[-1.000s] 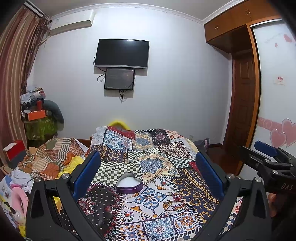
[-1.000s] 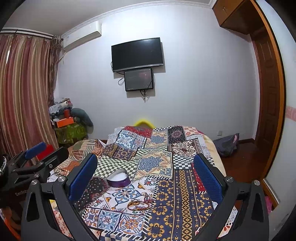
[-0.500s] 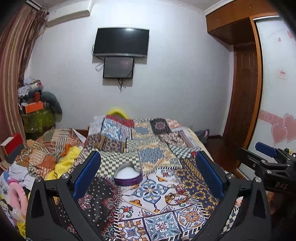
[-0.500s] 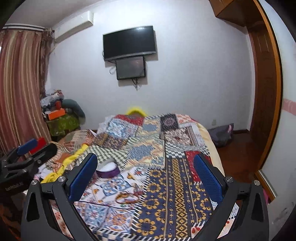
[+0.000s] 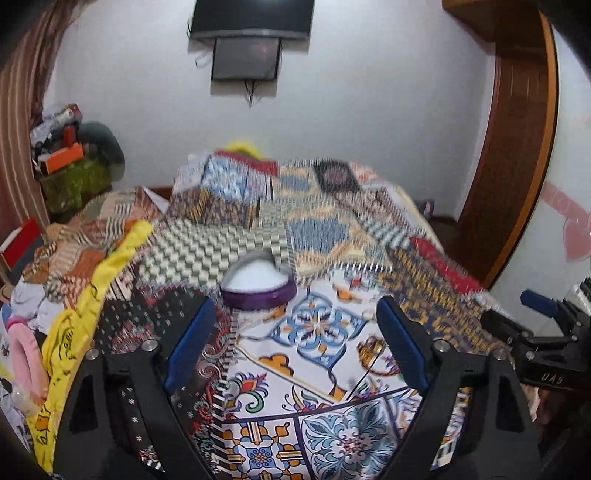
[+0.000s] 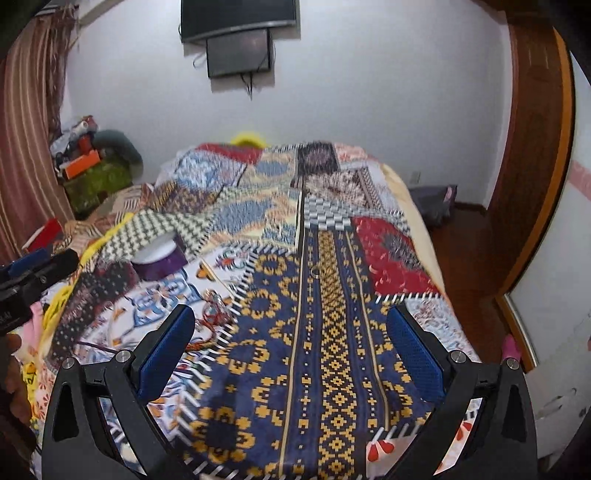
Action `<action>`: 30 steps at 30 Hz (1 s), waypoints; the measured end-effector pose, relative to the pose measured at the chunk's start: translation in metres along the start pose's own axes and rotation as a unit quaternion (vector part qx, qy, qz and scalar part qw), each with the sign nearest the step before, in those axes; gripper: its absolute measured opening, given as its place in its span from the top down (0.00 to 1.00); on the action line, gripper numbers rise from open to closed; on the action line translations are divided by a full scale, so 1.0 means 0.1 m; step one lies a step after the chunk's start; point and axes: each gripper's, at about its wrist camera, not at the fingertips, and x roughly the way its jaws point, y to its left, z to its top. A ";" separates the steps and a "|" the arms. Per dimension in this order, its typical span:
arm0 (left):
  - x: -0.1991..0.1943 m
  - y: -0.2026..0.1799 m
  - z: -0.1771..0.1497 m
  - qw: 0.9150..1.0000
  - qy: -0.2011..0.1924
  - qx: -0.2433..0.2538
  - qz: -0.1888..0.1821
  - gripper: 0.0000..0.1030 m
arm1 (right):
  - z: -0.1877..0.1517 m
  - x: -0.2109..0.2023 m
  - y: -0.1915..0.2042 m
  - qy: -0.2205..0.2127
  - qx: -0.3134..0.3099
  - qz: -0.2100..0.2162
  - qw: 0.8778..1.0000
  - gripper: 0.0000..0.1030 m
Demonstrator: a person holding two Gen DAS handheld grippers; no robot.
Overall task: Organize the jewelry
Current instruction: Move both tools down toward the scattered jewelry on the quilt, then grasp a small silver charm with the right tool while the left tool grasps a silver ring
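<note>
A purple heart-shaped box (image 5: 258,286) with a white lining stands open on the patterned bedspread (image 5: 325,229); it also shows in the right wrist view (image 6: 159,258). Bracelets (image 5: 373,350) lie on the cloth to its right, also seen in the right wrist view (image 6: 212,306). A small ring (image 6: 317,272) lies on the blue strip. My left gripper (image 5: 295,343) is open and empty, above the cloth just before the box. My right gripper (image 6: 290,350) is open and empty over the blue and yellow patch.
The bed's right edge (image 6: 424,221) drops to a wooden floor by a wardrobe (image 6: 532,147). Crumpled clothes and a yellow cloth (image 5: 92,280) lie on the left. A cluttered stand (image 5: 74,173) is at the back left. A TV (image 5: 251,18) hangs on the wall.
Both grippers have tilted down and moved forward toward the bed; the box and bracelets now appear closer. Both stay open and empty.
</note>
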 end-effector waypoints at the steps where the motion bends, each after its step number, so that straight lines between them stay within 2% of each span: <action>1: 0.06 0.00 -0.01 1.000 0.010 0.001 -0.003 0.17 | 0.00 0.05 -0.02 0.006 0.002 0.004 1.000 0.00; 4: 0.23 -0.02 -0.06 0.999 0.039 0.008 -0.017 0.18 | 0.00 0.19 -0.04 0.018 0.004 0.017 1.000 0.05; 6: 0.31 -0.05 -0.07 0.998 0.053 0.015 -0.025 0.20 | 0.01 0.26 -0.02 0.029 -0.002 0.028 0.999 0.12; 10: 0.50 -0.08 -0.08 0.995 0.085 0.019 -0.054 0.31 | 0.03 0.46 0.03 0.054 -0.015 0.057 0.997 0.25; 15: 0.66 -0.07 -0.09 0.991 0.112 0.021 -0.072 0.49 | 0.02 0.69 0.14 0.100 -0.051 0.087 0.990 0.53; 21: 0.75 -0.09 -0.10 0.984 0.140 0.023 -0.110 0.62 | 0.04 0.82 0.16 0.139 -0.058 0.141 0.979 0.62; 24: 0.75 -0.15 -0.10 0.982 0.142 0.032 -0.122 0.68 | 0.03 0.84 0.22 0.144 -0.074 0.144 0.976 0.65; 28: 0.74 -0.25 -0.10 0.980 0.140 0.048 -0.131 0.69 | 0.07 0.89 0.26 0.151 -0.086 0.149 0.973 0.69; 30: 0.73 -0.29 -0.11 0.979 0.141 0.056 -0.136 0.69 | 0.08 0.93 0.29 0.153 -0.093 0.151 0.972 0.74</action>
